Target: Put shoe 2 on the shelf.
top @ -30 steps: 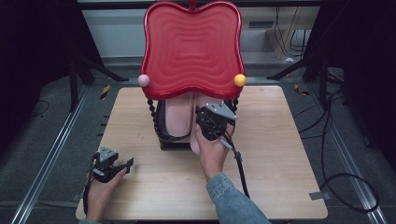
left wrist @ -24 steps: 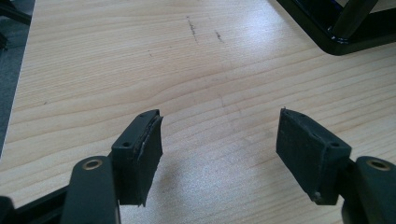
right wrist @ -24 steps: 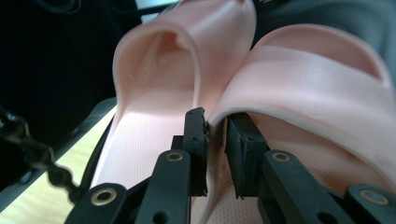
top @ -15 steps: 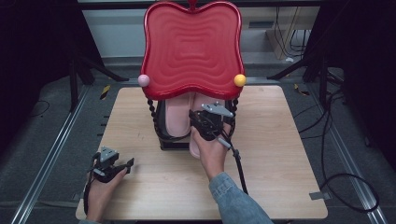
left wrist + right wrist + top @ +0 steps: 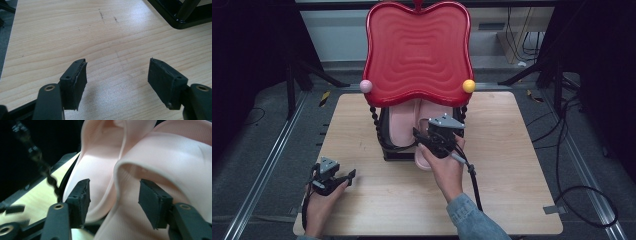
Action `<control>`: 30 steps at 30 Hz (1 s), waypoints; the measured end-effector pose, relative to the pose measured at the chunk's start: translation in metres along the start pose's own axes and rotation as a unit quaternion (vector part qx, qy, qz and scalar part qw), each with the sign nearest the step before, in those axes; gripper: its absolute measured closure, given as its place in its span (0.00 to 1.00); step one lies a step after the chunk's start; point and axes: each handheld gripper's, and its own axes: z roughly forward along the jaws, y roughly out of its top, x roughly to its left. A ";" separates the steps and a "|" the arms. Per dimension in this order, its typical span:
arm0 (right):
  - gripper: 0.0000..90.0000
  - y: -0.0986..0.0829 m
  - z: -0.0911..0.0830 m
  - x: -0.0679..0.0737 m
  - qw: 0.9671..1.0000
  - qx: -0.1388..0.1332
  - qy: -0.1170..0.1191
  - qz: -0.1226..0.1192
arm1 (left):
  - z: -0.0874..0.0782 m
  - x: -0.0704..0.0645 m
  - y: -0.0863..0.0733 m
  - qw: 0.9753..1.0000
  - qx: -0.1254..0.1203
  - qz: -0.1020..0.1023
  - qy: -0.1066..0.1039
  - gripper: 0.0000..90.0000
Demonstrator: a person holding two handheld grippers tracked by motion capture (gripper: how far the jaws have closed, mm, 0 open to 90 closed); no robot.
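1. The left claw point(image 5: 343, 178) rests low on the pale wooden worktop point(image 5: 512, 200) near its front left corner, jaws spread wide over bare wood.
2. The pair of pale pink fabric slippers point(image 5: 404, 122) lies on the black-framed rack point(image 5: 384, 145) under its wavy red plastic top point(image 5: 417, 50).
3. The right claw point(image 5: 421, 140) stands open at the right slipper point(image 5: 160, 170), its rim between the jaws, ungripped.

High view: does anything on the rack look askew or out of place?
Yes. One pink slipper pokes off the black rack onto the table, beside its neighbour. The right gripper, open, is at it.
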 end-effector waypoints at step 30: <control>0.96 -0.094 -0.040 0.004 0.969 0.193 0.124 -0.096 | 0.001 -0.004 0.001 1.000 0.000 0.004 -0.001 0.34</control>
